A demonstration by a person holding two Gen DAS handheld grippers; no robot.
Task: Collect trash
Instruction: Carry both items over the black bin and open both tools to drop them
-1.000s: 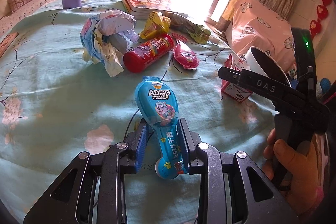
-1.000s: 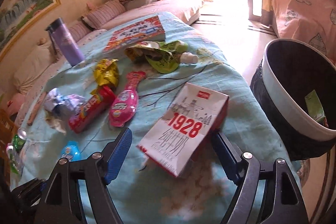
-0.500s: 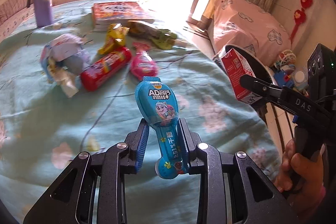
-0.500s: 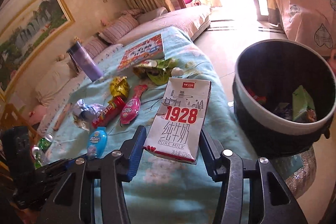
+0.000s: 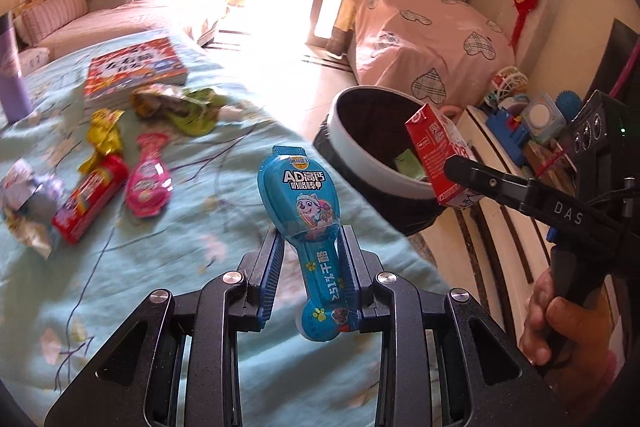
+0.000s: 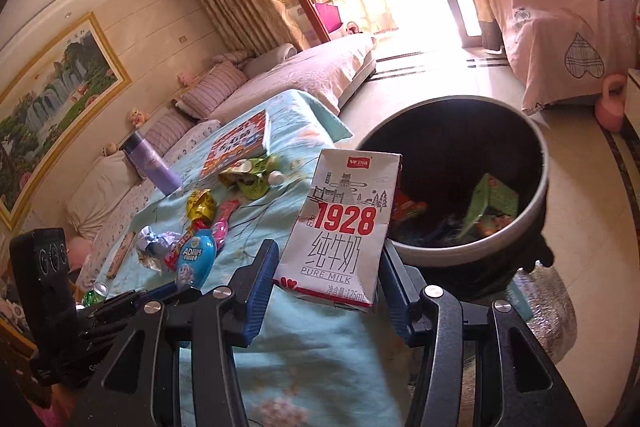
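My left gripper [image 5: 311, 247] is shut on a blue cheese-stick wrapper [image 5: 305, 203], held above the teal table edge; the wrapper also shows in the right wrist view [image 6: 194, 257]. My right gripper [image 6: 329, 267] is shut on a white and red 1928 milk carton [image 6: 346, 223], held up beside the rim of the black trash bin [image 6: 508, 247]. In the left wrist view the carton [image 5: 438, 151] hangs over the bin's rim [image 5: 360, 163]. The bin holds several wrappers [image 6: 488, 203].
On the teal tablecloth [image 5: 168, 227] lie a pink wrapper [image 5: 148, 183], a red tube [image 5: 88, 199], a gold wrapper [image 5: 105, 139], a green pouch [image 5: 180, 107], crumpled paper [image 5: 28, 195], a book [image 5: 134, 71] and a purple bottle [image 6: 150, 167]. A toy shelf [image 5: 532, 123] stands right.
Both grippers have swung right toward the bin with their loads. The milk carton has moved from over the table to the bin's rim.
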